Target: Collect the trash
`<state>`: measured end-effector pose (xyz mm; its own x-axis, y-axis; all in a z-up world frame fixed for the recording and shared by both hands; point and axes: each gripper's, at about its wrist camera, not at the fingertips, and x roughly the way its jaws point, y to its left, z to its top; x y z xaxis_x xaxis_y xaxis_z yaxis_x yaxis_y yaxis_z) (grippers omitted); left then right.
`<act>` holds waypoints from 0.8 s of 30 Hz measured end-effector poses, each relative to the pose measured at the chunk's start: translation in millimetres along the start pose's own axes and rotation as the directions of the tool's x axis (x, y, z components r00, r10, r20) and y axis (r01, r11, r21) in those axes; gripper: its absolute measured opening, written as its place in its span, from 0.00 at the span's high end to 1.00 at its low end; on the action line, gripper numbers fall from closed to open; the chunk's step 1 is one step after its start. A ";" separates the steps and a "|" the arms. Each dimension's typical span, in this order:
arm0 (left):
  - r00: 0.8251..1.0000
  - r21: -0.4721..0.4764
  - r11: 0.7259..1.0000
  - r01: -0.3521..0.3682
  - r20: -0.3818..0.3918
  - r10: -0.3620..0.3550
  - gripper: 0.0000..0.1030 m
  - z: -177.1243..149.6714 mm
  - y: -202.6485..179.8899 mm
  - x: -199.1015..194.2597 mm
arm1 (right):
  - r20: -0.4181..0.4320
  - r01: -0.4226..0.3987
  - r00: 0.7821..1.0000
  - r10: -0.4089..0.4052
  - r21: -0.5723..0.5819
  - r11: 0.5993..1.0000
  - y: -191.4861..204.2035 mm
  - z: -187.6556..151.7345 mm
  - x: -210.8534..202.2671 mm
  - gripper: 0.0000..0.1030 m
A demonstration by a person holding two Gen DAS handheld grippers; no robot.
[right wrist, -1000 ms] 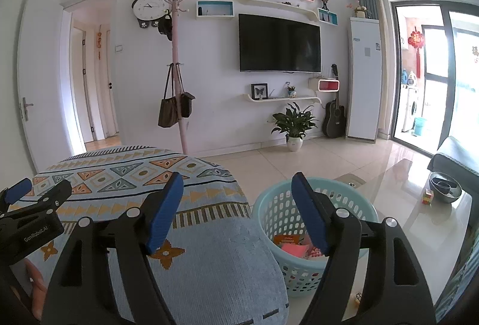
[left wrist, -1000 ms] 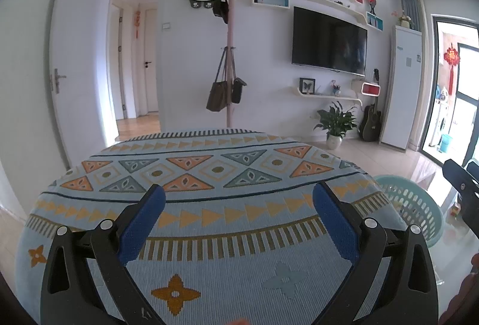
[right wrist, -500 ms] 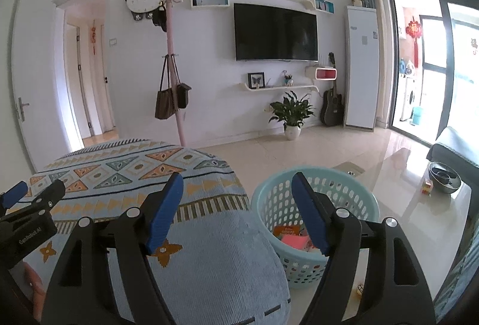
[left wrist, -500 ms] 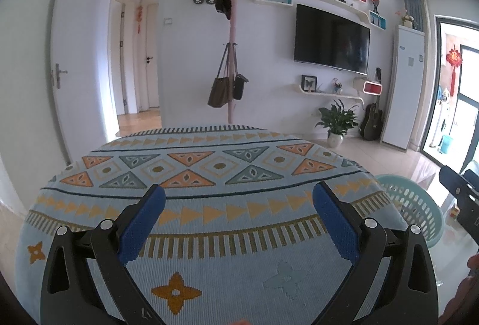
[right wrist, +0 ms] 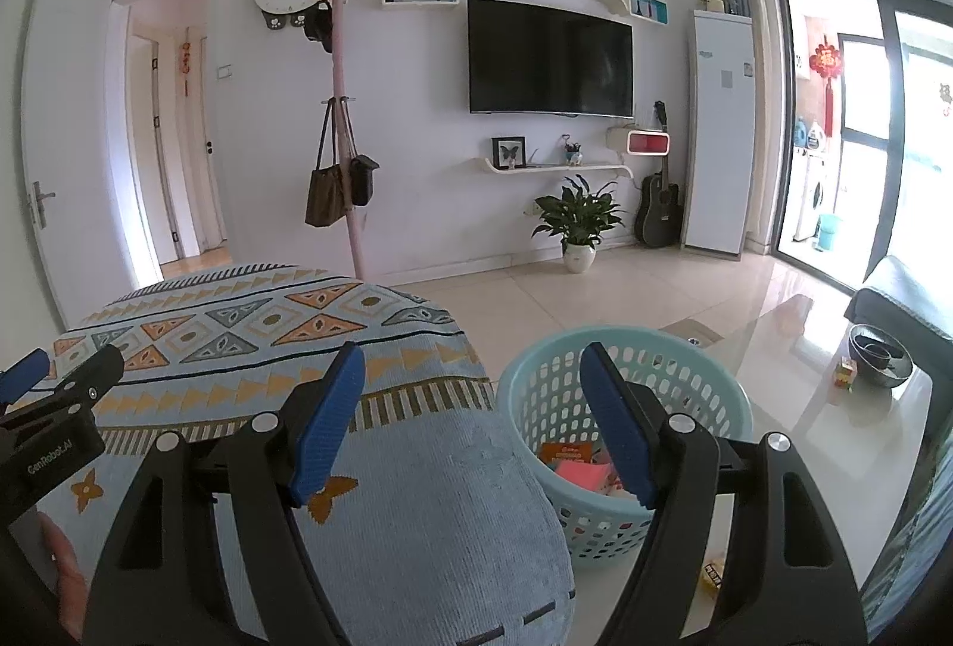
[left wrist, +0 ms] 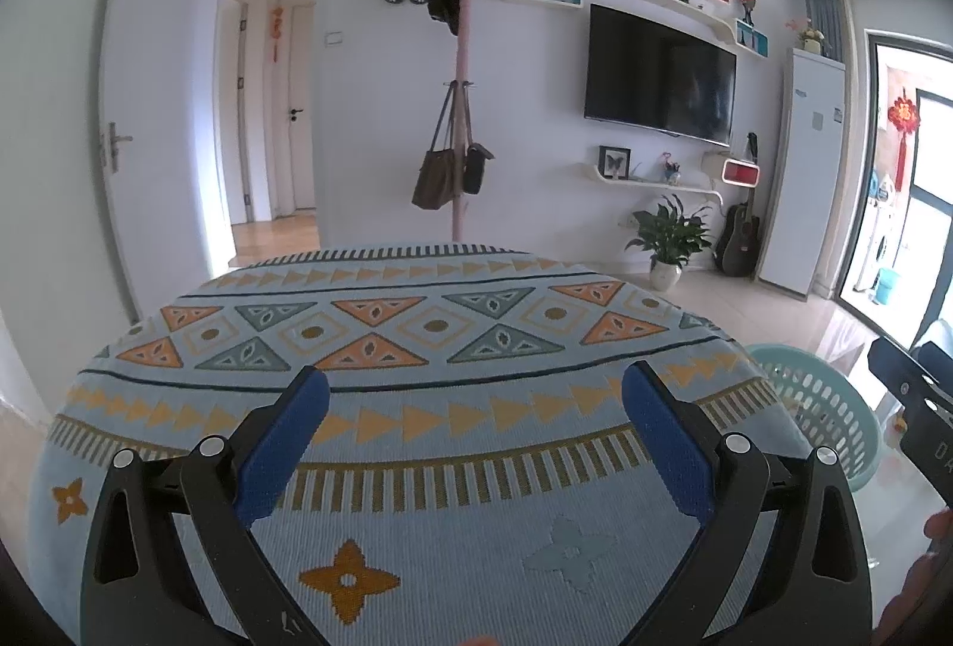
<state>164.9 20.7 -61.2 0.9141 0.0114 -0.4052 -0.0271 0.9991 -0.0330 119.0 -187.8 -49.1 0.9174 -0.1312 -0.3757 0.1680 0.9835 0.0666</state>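
Note:
A pale turquoise plastic basket (right wrist: 703, 384) stands on the tiled floor beside the table, with red and pink trash pieces (right wrist: 575, 464) inside. Its rim also shows in the left wrist view (left wrist: 828, 402). My right gripper (right wrist: 473, 375) is open and empty, held above the table edge and the basket. My left gripper (left wrist: 473, 396) is open and empty above the patterned tablecloth (left wrist: 417, 324). The left gripper also shows at the left edge of the right wrist view (right wrist: 53, 408).
A coat stand with bags (right wrist: 342, 169) is behind the table. A potted plant (right wrist: 578, 223), guitar (right wrist: 658, 205) and tall white cabinet (right wrist: 718, 134) line the far wall. A glass coffee table with a dark bowl (right wrist: 878, 354) is at the right. A small wrapper (right wrist: 712, 574) lies by the basket.
Both grippers have tilted or risen slightly, so the room appears lower in both views. Both stay open and empty.

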 end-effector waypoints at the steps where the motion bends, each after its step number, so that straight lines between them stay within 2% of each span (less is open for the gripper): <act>1: 1.000 0.001 1.000 0.000 0.000 0.000 0.07 -0.1 -0.1 -0.1 | 0.001 -0.002 1.000 0.002 0.002 1.000 -0.6 0.4 -0.6 0.31; 24: 1.000 0.003 1.000 -0.001 0.001 0.001 0.07 0.0 -0.2 -0.5 | -0.003 -0.005 1.000 0.005 0.006 1.000 -1.6 2.7 1.4 0.31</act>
<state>164.4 20.4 -61.0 0.9146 0.0123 -0.4042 -0.0268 0.9992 -0.0303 121.0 -189.9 -47.2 0.9172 -0.1260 -0.3780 0.1655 0.9834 0.0737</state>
